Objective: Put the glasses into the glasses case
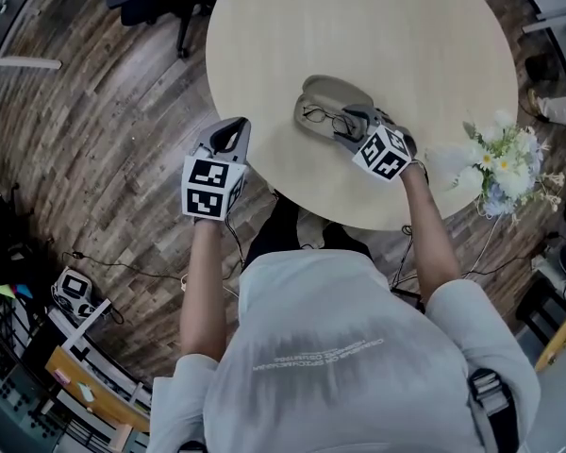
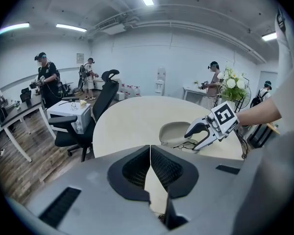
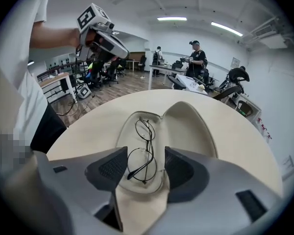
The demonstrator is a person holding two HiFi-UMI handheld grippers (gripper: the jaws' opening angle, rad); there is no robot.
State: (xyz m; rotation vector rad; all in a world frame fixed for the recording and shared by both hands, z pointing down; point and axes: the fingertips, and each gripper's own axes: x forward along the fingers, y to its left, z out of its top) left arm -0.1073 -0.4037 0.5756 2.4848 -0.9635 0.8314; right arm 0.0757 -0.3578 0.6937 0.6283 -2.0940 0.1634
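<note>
An open beige glasses case (image 1: 332, 94) lies on the round table (image 1: 406, 36), its lid (image 3: 191, 124) folded back. Thin black wire glasses (image 3: 144, 148) lie folded in the case's lower shell (image 3: 130, 131). My right gripper (image 3: 146, 168) hovers open just over that shell, one jaw on each side of the nearer lens, touching nothing that I can see. In the head view this right gripper (image 1: 347, 128) sits at the case's near end. My left gripper (image 1: 231, 132) is shut and empty, held at the table's left edge, away from the case. From the left gripper view (image 2: 150, 155) the glasses (image 2: 185, 143) show beside the case (image 2: 174, 130).
A bouquet of white flowers (image 1: 502, 163) stands at the table's right edge. A black office chair (image 2: 95, 114) is left of the table, over wooden floor (image 1: 94, 149). Several people work at desks in the background.
</note>
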